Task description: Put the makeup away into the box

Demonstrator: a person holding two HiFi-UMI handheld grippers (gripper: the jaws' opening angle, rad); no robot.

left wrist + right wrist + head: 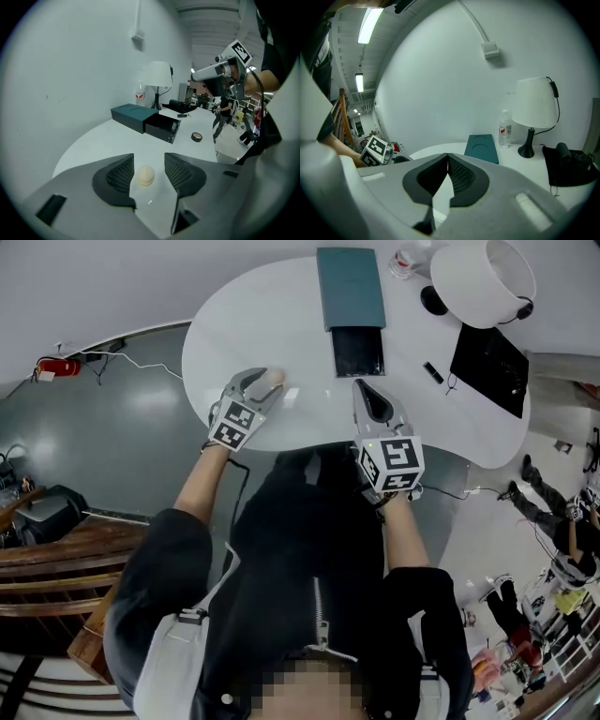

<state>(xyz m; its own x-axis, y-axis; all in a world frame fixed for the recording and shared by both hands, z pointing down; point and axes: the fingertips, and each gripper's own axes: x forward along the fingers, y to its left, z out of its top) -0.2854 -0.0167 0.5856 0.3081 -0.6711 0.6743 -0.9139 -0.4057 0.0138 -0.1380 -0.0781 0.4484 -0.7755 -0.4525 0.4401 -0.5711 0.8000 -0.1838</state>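
We are holding the left gripper (148,160) low over the white oval table (108,145), its jaws standing apart. A small cream-coloured round makeup puff (145,176) is lying on the table between them, and neither pad is pressing on it. From the head view the left gripper (263,382) is covering most of the puff (273,379), leaving only its far edge showing. The right gripper (448,157) is hovering just beside it with its jaws together and nothing between them. Further along the table the teal rectangular box (133,117) is lying with its black drawer (161,127) pulled out. The inside of the drawer is too dark for us to tell what it holds.
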